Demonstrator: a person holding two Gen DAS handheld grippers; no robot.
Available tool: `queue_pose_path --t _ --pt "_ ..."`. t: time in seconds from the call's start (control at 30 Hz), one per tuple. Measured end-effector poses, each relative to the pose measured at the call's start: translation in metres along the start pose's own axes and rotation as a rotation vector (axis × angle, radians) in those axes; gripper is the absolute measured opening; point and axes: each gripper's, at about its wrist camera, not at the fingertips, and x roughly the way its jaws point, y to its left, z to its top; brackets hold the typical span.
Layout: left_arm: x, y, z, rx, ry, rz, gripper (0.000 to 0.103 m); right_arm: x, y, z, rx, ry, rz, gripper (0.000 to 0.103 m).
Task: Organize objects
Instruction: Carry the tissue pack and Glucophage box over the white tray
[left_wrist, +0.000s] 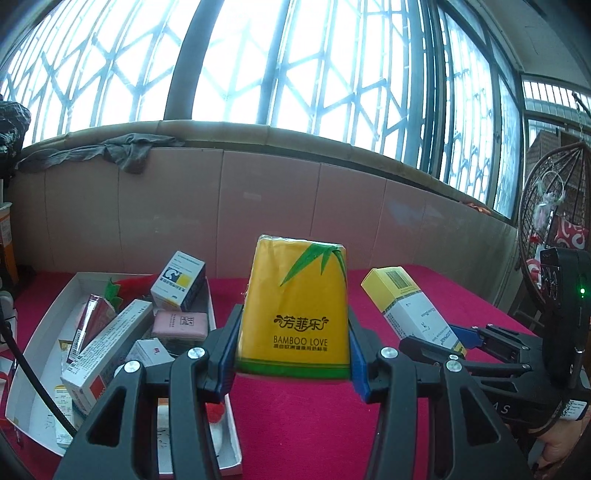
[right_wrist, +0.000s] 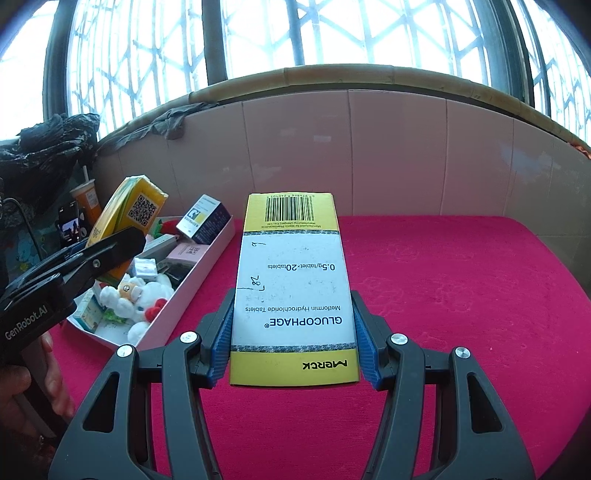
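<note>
daylight floods in from the windows (left_wrist: 295, 62), blown out to white between the bars. strong backlight; wall tiles (right_wrist: 388, 155) below read dull pink. red cloth (right_wrist: 461, 295) evenly lit, shadows soft and faint. heavy fisheye bowing at edges, dark corners. near gripper arms slightly soft; box print sharp.

A crimson cloth-covered table (right_wrist: 461, 295) is backed by a pale pink tiled wall (right_wrist: 388, 155); bright daylight is admitted through tall metal-grilled windows (left_wrist: 314, 62) above.
</note>
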Motion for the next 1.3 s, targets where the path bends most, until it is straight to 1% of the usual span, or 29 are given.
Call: queue_pose_path --t 0.5,0.77,1.13,1.3 --pt "-0.011 0.036 -0.002 -0.085 -0.022 0.03 0.049 0.006 0.031 0.0 -0.052 0.027 0.038 0.056" --pt "-0.022 0.064 -0.001 -0.132 -0.044 0.073 0.049 0.009 0.048 0.002 -0.078 0.033 0.055 0.056" --pt "-0.028 0.085 -0.003 -0.161 -0.047 0.1 0.049 0.015 0.068 0.006 -0.108 0.041 0.07 0.056" --pt "-0.031 0.1 0.006 -0.15 -0.04 0.131 0.049 0.022 0.079 0.013 -0.121 0.051 0.091 0.056"
